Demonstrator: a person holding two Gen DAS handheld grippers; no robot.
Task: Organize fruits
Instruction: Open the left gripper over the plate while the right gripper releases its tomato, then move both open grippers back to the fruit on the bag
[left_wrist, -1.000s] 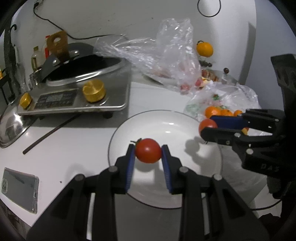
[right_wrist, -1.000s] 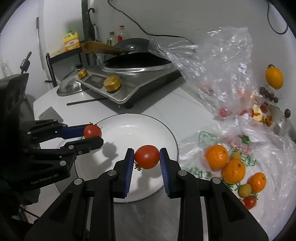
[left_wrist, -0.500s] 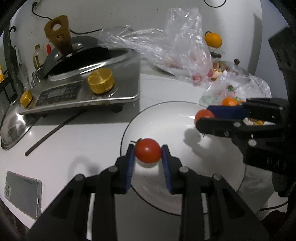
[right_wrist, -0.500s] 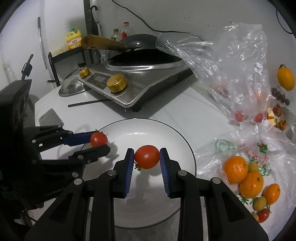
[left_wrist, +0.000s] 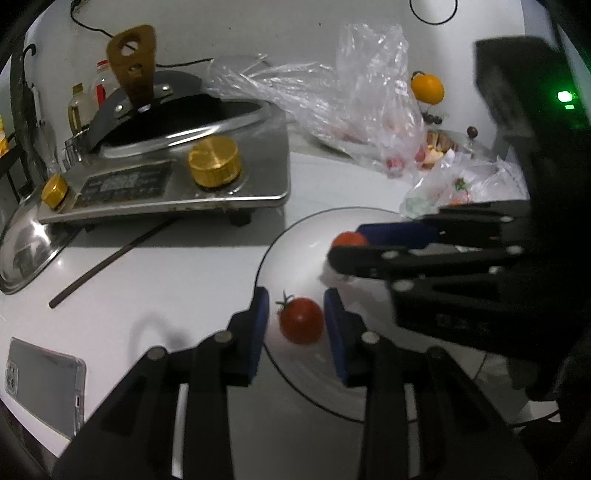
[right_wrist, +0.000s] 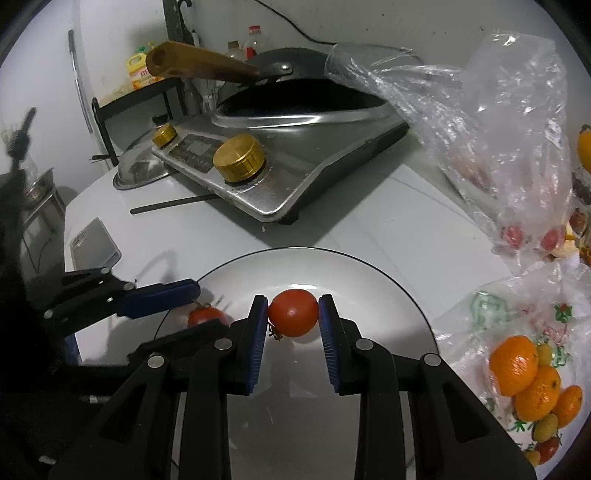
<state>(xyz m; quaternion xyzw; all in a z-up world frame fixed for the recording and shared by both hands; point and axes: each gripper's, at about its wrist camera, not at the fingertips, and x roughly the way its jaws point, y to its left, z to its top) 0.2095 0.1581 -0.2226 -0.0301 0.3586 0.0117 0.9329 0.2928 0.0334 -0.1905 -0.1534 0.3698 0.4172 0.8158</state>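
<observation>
Opened the left gripper (left_wrist: 295, 325), so that its blue pads (left_wrist: 258, 328) parted from the small round red tomato with the green stalk (left_wrist: 301, 320). Left that tomato lying loose between the pads, near the left rim of the round white plate (left_wrist: 266, 258), no longer pinched. Brought the right gripper (right_wrist: 293, 328), clamped on a second small red tomato (right_wrist: 293, 312), further in over the plate and lower, closer to the left gripper.

Dim, fisheye-warped, hard shadows, soft blur
</observation>
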